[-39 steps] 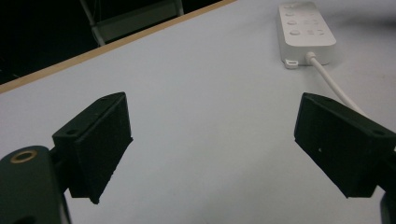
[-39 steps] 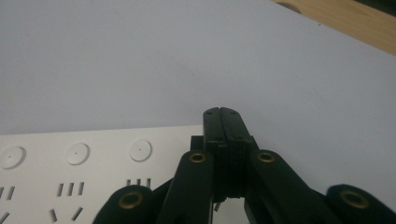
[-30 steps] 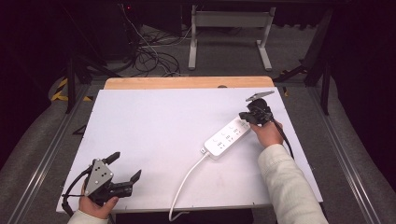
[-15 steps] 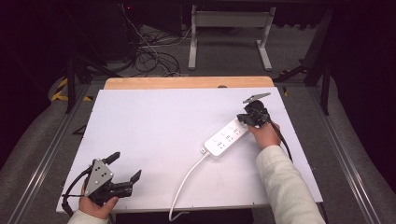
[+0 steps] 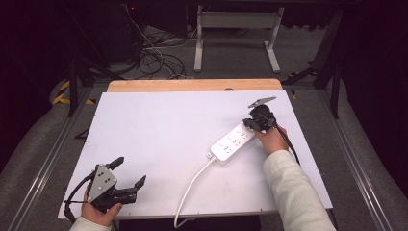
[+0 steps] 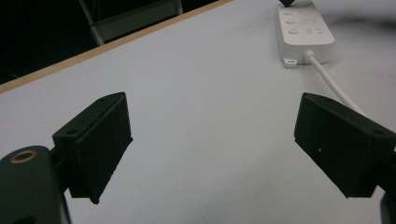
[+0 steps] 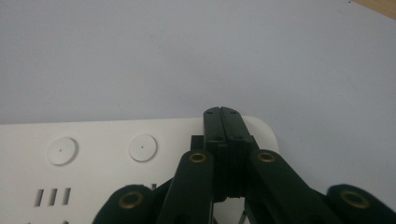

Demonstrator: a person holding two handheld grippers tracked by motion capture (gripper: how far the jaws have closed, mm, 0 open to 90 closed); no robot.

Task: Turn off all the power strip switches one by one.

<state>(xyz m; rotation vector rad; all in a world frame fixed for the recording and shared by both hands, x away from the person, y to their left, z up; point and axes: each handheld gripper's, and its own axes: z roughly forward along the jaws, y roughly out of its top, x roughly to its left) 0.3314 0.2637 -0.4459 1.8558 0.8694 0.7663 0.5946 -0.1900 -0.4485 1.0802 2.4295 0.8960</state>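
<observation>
Right gripper: jaws pressed together, tips over far end of white plastic power strip by round buttons. Strip lies right of centre on white table, white cable trailing toward near edge. Left gripper: jaws wide, nothing between, near-left corner, well apart.

Cut off and covered parts

The power strip runs off the frame's left edge; the closed right gripper covers its lower middle.

Power strip: smooth white plastic, slight sheen; cable white, rubbery-looking. Desk: matt white top, pale wood strip along far edge. Left tongs and right tongs: matt black plastic, brass-coloured rivets. Sleeve: cream cloth.
</observation>
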